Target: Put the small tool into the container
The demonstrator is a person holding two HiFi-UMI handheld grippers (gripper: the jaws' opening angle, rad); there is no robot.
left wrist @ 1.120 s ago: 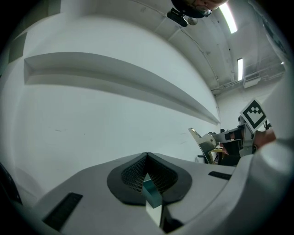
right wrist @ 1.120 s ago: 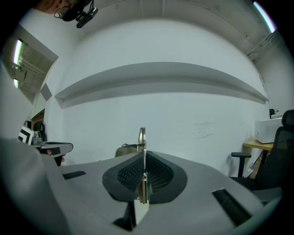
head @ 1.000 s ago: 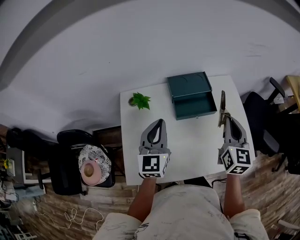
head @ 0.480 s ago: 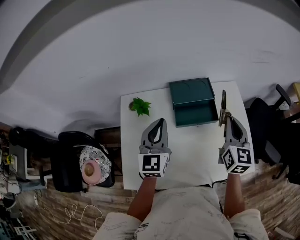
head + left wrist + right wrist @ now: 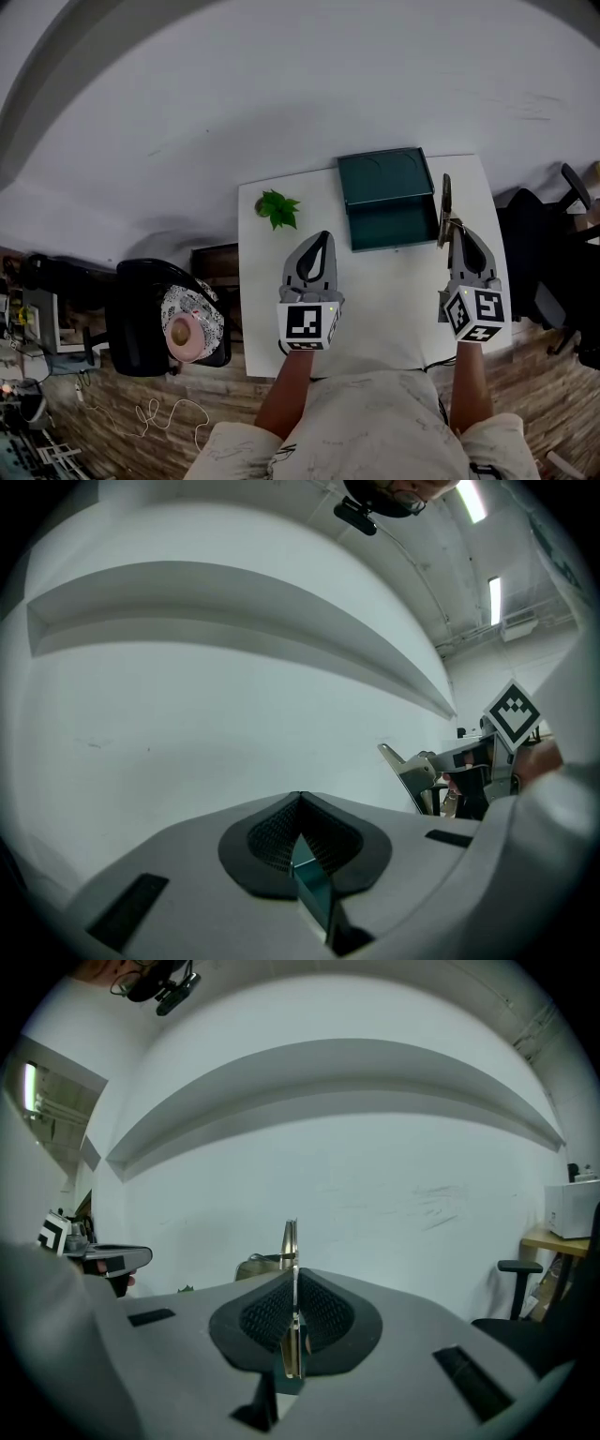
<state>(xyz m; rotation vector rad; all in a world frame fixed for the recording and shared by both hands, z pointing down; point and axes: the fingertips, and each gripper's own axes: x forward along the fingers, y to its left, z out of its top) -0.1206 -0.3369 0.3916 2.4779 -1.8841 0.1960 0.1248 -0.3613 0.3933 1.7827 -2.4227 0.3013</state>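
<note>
Right claw (image 5: 456,232): pinching small tool (image 5: 445,200) | tool: thin, flat, brass-coloured, upright | left claw (image 5: 321,242): pressed together

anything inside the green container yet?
Nothing visible: the green container shows only bare teal floor in the head view. The small tool is outside, beside its right wall, clamped in the right gripper. Neither gripper view shows the interior.

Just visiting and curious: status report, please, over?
Right gripper shut on small tool, beside container, not yet in. Left gripper shut, empty. Nothing between tool and container.
</note>
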